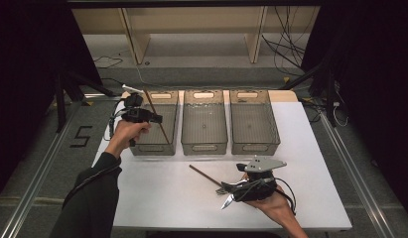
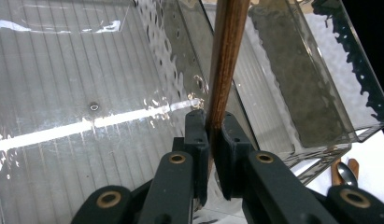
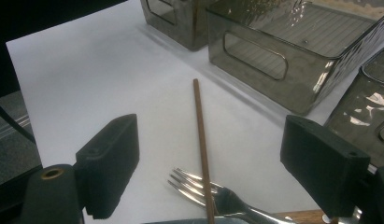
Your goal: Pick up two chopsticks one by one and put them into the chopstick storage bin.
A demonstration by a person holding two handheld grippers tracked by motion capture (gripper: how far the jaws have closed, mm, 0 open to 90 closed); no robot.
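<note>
My left gripper (image 1: 154,119) hovers over the left smoky plastic bin (image 1: 153,148), shut on a brown wooden chopstick (image 1: 151,103) that slants across the bin. In the left gripper view the pads (image 2: 199,135) pinch the chopstick (image 2: 227,60) above the bin's ribbed floor (image 2: 87,70). My right gripper (image 1: 231,191) rests low on the white table near the front, jaws wide open. Between them lie a second chopstick (image 3: 199,121) and a metal fork (image 3: 203,189), neither one gripped. On the table that chopstick (image 1: 204,175) points back-left from the fork (image 1: 222,190).
The middle bin (image 1: 204,146) and the right bin (image 1: 254,146) stand in a row beside the left one across the back of the table (image 1: 157,198). A shiny piece of cutlery (image 1: 226,202) lies under the right gripper. A spoon (image 2: 346,172) lies beyond the bin wall.
</note>
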